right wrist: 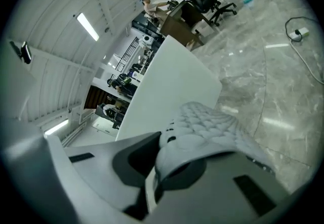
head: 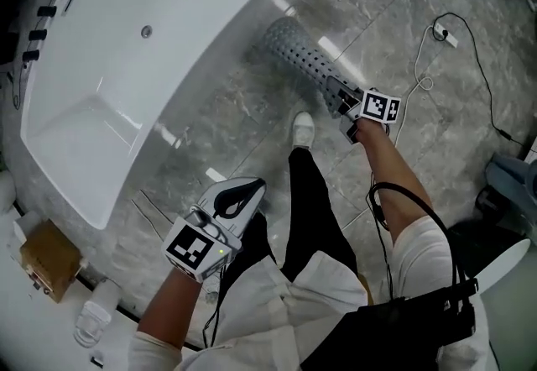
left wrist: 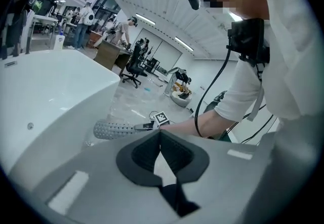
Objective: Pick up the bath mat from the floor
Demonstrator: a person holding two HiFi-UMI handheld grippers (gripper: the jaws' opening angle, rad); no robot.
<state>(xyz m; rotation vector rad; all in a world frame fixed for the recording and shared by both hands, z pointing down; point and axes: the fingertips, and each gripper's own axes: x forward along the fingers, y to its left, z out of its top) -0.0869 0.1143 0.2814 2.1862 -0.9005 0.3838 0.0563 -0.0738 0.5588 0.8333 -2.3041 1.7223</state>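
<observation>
Right gripper (head: 337, 94) is clamped on one end of the bath mat (head: 294, 50), its jaws nearly together with the mat's edge pinched between them. In the right gripper view the grey, bumpy, hole-dotted sheet (right wrist: 207, 121) comes out from between the pads and drapes over the jaw at 4 o'clock. From the head camera, the mat sits at about 12 o'clock from the person's white shoe (head: 303, 128). It is curled into a loose tube that runs from the gripper toward 10 o'clock, and its far end lies right beside the outer wall of the white bathtub (head: 193, 84). The left gripper view shows the mat (left wrist: 114, 129) stretched out roughly level over the grey marble floor (head: 403, 8). It looks lifted clear of the tiles, though from these angles I cannot be sure the far end is off them.

Left gripper (head: 247, 189) hangs close to the person's body at 7 o'clock in the head view, well apart from the mat. Its dark pads (left wrist: 147, 152) meet at the tips with nothing between them.

A white cable with a plug (head: 445, 33) trails across the floor at 2 o'clock. A cardboard box (head: 50, 258) stands near the tub's end at 8 o'clock.
</observation>
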